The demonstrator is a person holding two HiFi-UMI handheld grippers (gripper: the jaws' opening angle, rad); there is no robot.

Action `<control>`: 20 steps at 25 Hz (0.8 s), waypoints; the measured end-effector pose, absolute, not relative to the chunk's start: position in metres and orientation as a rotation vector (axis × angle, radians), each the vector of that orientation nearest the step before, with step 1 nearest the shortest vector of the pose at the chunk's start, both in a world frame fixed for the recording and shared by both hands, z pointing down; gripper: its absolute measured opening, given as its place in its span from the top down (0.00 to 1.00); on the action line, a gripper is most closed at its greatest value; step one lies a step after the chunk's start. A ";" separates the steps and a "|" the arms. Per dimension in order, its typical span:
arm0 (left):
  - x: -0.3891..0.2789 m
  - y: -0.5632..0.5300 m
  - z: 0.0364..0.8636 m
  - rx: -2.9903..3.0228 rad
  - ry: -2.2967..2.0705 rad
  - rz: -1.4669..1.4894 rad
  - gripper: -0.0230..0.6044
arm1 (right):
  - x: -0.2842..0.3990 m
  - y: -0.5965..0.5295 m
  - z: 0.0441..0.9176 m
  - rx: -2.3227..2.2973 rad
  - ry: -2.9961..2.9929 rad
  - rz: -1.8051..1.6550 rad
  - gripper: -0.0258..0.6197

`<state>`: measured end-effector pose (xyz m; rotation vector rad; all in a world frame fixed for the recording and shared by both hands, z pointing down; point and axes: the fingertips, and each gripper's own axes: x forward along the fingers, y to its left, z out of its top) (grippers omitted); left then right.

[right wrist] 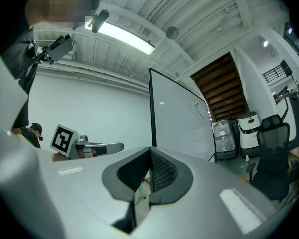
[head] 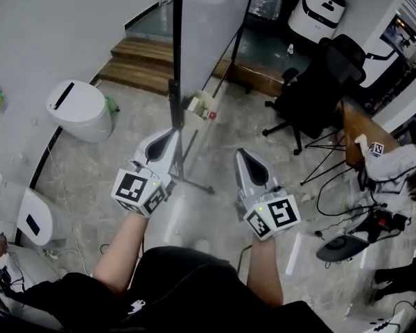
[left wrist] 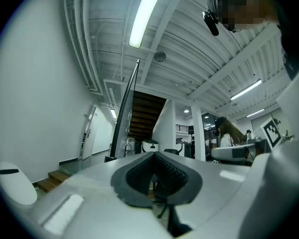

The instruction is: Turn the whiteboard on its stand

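Note:
The whiteboard (head: pixel 209 33) stands tall on its dark stand (head: pixel 174 103), seen from above just ahead of me, its base legs spreading over the floor. My left gripper (head: pixel 166 139) is shut and empty, its tip close by the stand's post, touching nothing that I can see. My right gripper (head: pixel 248 159) is also shut and empty, to the right of the stand and short of the board. The left gripper view has the whiteboard (left wrist: pixel 123 116) edge-on beyond the left gripper (left wrist: pixel 154 156). In the right gripper view the whiteboard (right wrist: pixel 182 116) shows its white face behind the right gripper (right wrist: pixel 150 152).
A white round bin (head: pixel 80 109) stands at the left, and wooden steps (head: pixel 142 64) lie behind it. A black office chair (head: pixel 319 82), a wooden table (head: pixel 364 130) and floor cables (head: pixel 347 207) fill the right. A white unit (head: pixel 31 217) sits by the left wall.

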<state>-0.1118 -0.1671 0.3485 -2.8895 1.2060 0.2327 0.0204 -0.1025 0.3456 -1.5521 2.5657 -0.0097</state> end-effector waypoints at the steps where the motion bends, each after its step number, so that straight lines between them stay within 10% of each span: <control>1: -0.112 -0.169 0.349 -2.885 1.213 0.227 0.96 | 0.020 -0.104 0.346 -1.548 2.571 -0.006 0.95; 20: -0.119 -0.230 0.354 -2.792 1.329 0.117 0.89 | 0.020 -0.116 0.349 -1.533 2.599 0.008 0.95</control>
